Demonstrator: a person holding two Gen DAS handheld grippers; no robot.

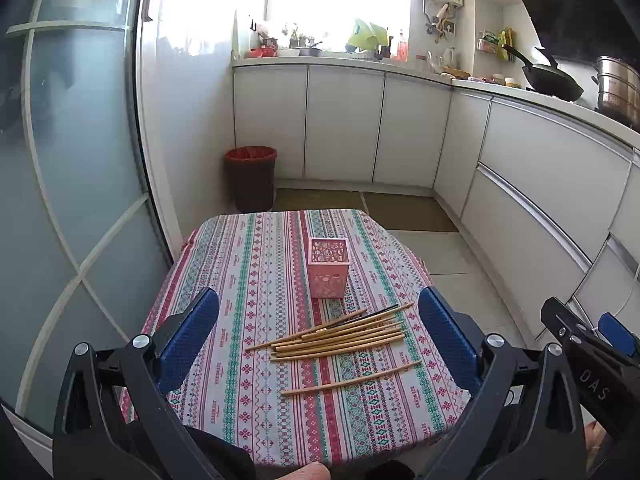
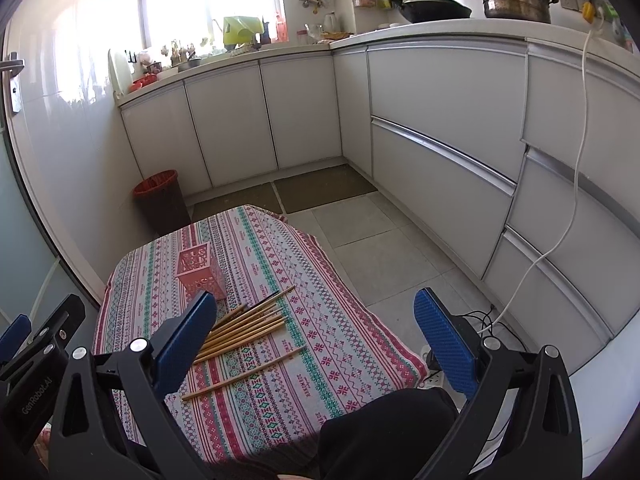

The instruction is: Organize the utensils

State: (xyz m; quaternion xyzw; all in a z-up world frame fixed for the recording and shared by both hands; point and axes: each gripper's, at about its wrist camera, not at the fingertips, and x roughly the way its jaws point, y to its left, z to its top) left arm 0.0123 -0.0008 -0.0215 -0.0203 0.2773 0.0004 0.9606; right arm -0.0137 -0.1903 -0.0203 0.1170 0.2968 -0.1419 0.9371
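We see the left gripper (image 1: 318, 344) held above the near edge of the desk (image 1: 248, 412), its blue fingers (image 1: 188, 340) spread wide and holding nothing. Between them, lower down on the patterned cloth, lies the pile of chopsticks (image 1: 340, 334), a loose bundle of bamboo sticks fanned out and overlapping, with one dark stick among them. A single chopstick (image 1: 352, 378) lies apart, nearer to us, slanting the same way as the pile. Just beyond the pile stands the pink holder (image 1: 328, 268), upright, with a pierced pattern on its walls; no chopsticks show in it.

The right gripper (image 2: 316, 342) hangs off the right side of the desk, its fingers (image 2: 444, 340) likewise spread wide and empty. Its left finger covers the near ends of the pile in the right wrist view, but we cannot tell any contact from it. Below it we see a dark-clothed knee (image 2: 384, 432).

Farther out, a bin with a red liner (image 1: 251, 178) stands on the floor by the white cabinets (image 1: 344, 120), and a wok (image 1: 554, 80) and a steel pot (image 1: 618, 88) sit on the counter.
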